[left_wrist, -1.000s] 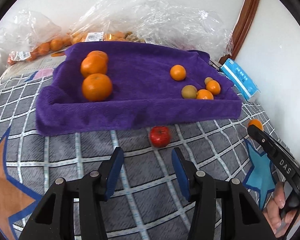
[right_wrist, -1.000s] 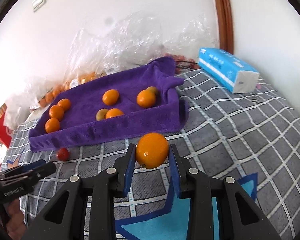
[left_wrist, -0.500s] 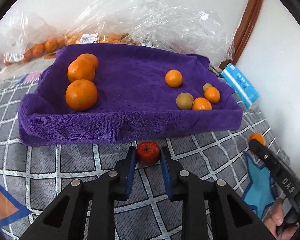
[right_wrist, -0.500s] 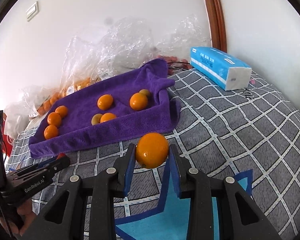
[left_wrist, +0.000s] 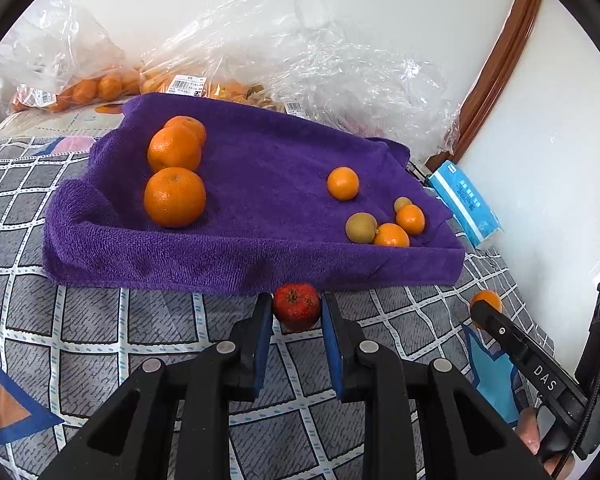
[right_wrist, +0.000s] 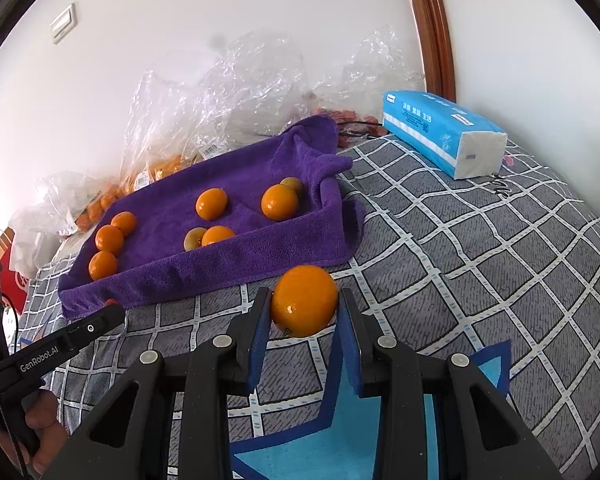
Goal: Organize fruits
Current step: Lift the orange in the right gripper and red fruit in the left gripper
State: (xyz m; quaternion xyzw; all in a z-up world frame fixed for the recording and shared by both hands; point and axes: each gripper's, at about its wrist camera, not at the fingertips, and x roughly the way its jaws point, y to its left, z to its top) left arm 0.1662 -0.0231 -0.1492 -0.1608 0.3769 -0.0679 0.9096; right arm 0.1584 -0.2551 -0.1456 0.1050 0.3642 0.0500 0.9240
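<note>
Left gripper [left_wrist: 292, 312] closed on red fruit [left_wrist: 297, 306]

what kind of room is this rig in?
Likely a bedroom at home: the fruit sits on a purple towel spread over a checked quilted bedspread, with a tissue pack and a wooden door frame behind.

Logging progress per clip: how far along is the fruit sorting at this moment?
Partly done. On the purple towel three large oranges sit at the left, and smaller orange fruits with two greenish-brown ones at the right. In hand: the left gripper is shut on a small red fruit, the right gripper on an orange. Both are short of the towel and not yet placed.
</note>
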